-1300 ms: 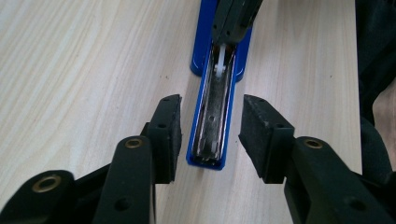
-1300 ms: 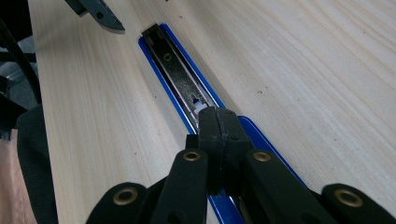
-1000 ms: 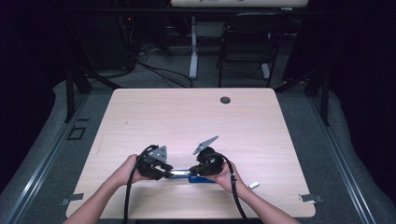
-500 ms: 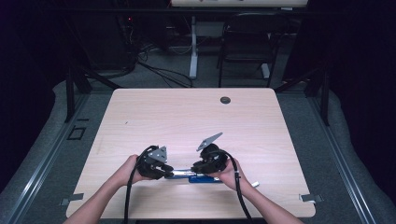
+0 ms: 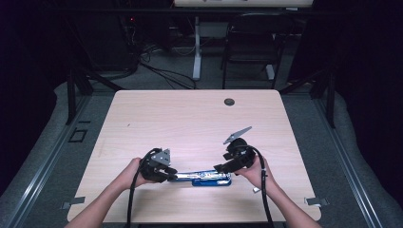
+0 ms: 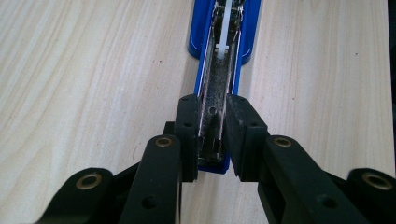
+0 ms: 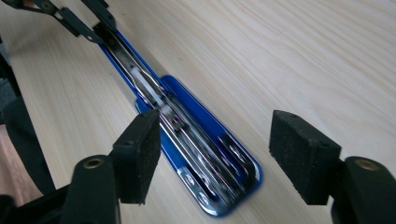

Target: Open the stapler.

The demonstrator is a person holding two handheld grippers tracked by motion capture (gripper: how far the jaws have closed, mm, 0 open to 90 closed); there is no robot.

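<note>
**Stapler pinned at one end, free at the other**

On the left, the left gripper has its jaws pinching the rear end of the blue stapler, one pad on each side wall, as the left gripper view shows. That clamp likely serves to keep the stapler from sliding or twisting on the bench while the other hand works on it. The stapler lies flat near the bench's front edge, between the two hands, opened out so its metal staple channel faces up with a white pusher inside.

On the right, the right gripper hovers over the stapler's front end with its jaws spread wide, touching nothing. It seems poised either to grasp the front end or to reach into the exposed channel.
</note>
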